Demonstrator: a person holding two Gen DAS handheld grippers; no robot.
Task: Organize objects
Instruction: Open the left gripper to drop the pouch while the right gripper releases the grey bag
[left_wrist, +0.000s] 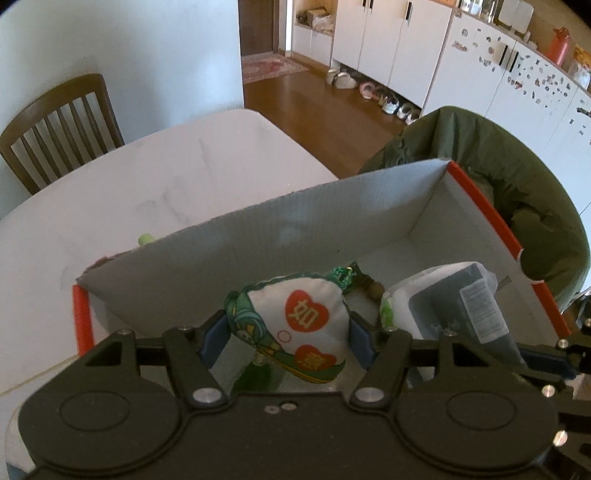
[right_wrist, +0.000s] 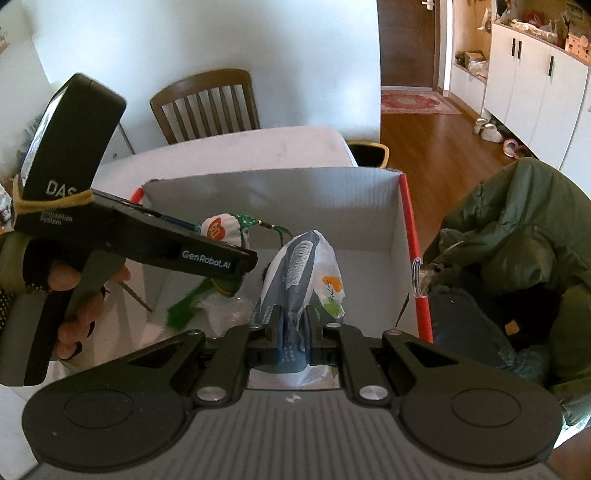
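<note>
Left gripper (left_wrist: 284, 334) is clamped on the cloth pouch (left_wrist: 295, 325), right gripper (right_wrist: 293, 326) on the plastic packet (right_wrist: 301, 273); both things sit between their fingers, over the box (right_wrist: 391, 221). I think the pouch's cord (right_wrist: 258, 223) may snag the other gripper when released

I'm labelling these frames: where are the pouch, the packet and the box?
pouch (left_wrist: 295, 325), left wrist view, white front
packet (right_wrist: 295, 273), right wrist view, grey middle
box (left_wrist: 258, 240), left wrist view, inner wall

I see the box (right_wrist: 273, 192) on the table (right_wrist: 258, 142), and a chair (right_wrist: 207, 105) behind it at twelve o'clock. In the box, the pouch (left_wrist: 295, 325) lies at nine o'clock of the packet (right_wrist: 301, 273). A jacket (right_wrist: 517, 229) is at three o'clock.
</note>
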